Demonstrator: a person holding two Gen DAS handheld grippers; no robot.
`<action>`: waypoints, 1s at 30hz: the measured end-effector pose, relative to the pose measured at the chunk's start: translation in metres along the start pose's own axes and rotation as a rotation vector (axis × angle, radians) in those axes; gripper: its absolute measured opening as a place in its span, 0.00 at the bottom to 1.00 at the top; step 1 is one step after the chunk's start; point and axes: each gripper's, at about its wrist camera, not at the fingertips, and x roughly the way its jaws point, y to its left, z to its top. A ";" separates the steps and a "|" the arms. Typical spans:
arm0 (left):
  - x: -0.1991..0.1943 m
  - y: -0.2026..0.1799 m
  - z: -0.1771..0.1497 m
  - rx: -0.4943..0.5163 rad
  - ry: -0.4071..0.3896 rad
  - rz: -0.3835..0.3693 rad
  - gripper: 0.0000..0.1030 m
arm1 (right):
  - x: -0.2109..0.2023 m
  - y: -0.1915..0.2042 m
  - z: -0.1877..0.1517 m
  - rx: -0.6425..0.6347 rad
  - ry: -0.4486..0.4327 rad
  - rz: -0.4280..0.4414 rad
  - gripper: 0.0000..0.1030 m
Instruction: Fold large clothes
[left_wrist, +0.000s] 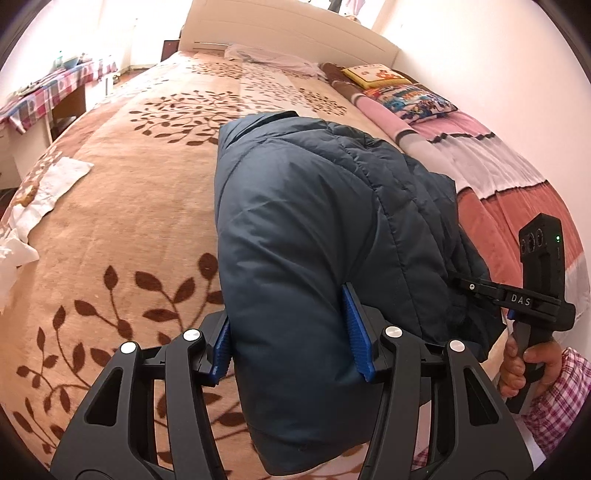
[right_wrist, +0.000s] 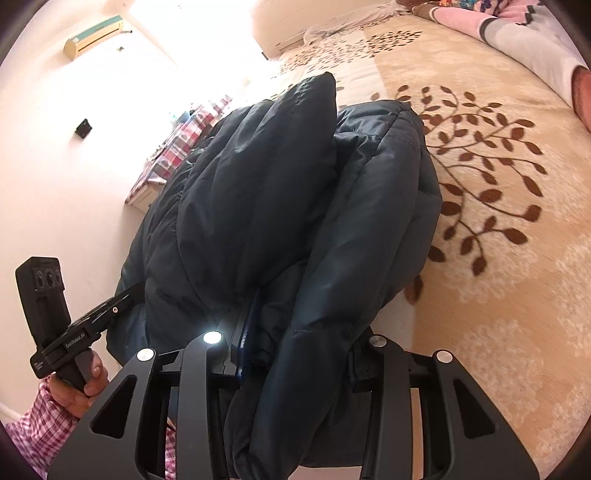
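Observation:
A dark blue puffer jacket (left_wrist: 314, 229) lies folded into a thick bundle on the bed; it also fills the right wrist view (right_wrist: 280, 229). My left gripper (left_wrist: 291, 332) is shut on the jacket's near end, its blue pads pressed into both sides of the padding. My right gripper (right_wrist: 295, 332) is shut on the other end of the jacket, with fabric bulging over its fingers. The right gripper also shows at the right of the left wrist view (left_wrist: 480, 291), its fingertips buried in the jacket. The left gripper shows at the left of the right wrist view (right_wrist: 122, 299).
The bed is covered by a tan blanket with brown leaf print (left_wrist: 129, 221). A striped pink quilt (left_wrist: 498, 166) and cushions (left_wrist: 417, 99) lie along the wall side. White cloths (left_wrist: 48, 192) lie at the left edge. A checkered-cloth table (left_wrist: 48, 92) stands beside the bed.

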 end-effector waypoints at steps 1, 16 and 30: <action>0.001 0.004 0.000 -0.006 -0.001 0.002 0.51 | 0.003 0.003 0.001 -0.002 0.004 -0.004 0.37; 0.010 0.016 -0.004 -0.009 0.000 0.013 0.51 | 0.020 0.010 0.002 -0.009 0.021 -0.039 0.37; 0.010 0.011 -0.006 -0.023 0.009 0.044 0.55 | 0.021 0.010 0.003 0.023 0.022 -0.065 0.41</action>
